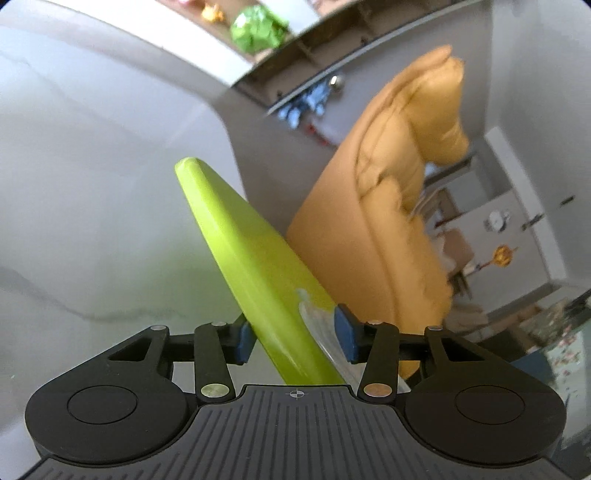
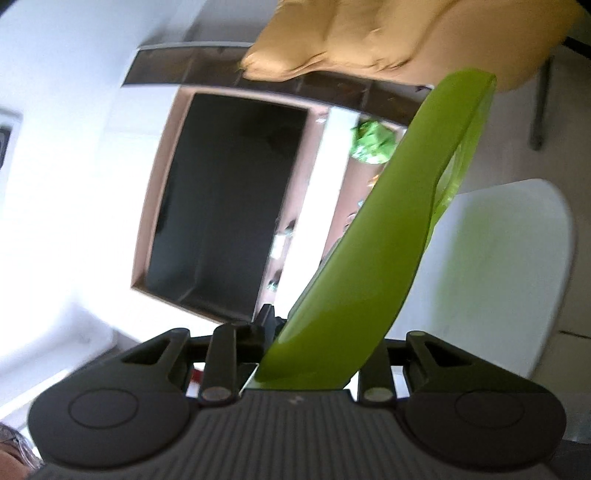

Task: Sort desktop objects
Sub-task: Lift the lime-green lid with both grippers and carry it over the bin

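A lime-green flat plastic tray (image 1: 236, 240) stands on edge between the blue pads (image 1: 347, 339) of my left gripper (image 1: 295, 341), which is shut on its near end; a clear plastic part lies against the right pad. In the right wrist view a lime-green tray (image 2: 373, 258) of the same colour runs up and to the right from my right gripper (image 2: 317, 339), which is shut on its lower end. The tray hides the right finger there. Whether both views show one tray I cannot tell. Both views are tilted and blurred.
A tan leather sofa (image 1: 391, 206) fills the right of the left wrist view, beside a pale marbled surface (image 1: 92, 221). A crumpled green object (image 1: 258, 27) lies on a far shelf. The right wrist view shows a dark framed screen (image 2: 221, 206) and a white rounded panel (image 2: 509, 266).
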